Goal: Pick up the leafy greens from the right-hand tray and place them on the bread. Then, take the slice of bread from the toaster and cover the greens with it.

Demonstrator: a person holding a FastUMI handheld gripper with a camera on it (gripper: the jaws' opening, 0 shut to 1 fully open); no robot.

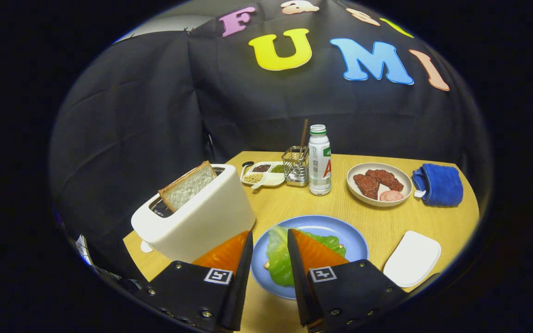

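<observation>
The leafy greens point(279, 256) lie on a blue plate point(336, 231), with a sliver of bread point(267, 265) peeking out under their near edge. My gripper point(269, 238) hovers over the plate's left part, its fingers apart with nothing held; the greens show through the gap. A white toaster point(201, 217) stands just left of the fingers, and a slice of bread point(187, 186) sticks up out of its slot. A white tray point(412, 258) lies bare to the right of the plate.
Beyond the plate stand a white bottle point(319, 161), a wire holder point(295, 165) with sticks, and a divided dish of seeds point(263, 175). A bowl with meat pieces point(378, 183) and a blue cloth point(438, 184) sit far right on the wooden table point(387, 217).
</observation>
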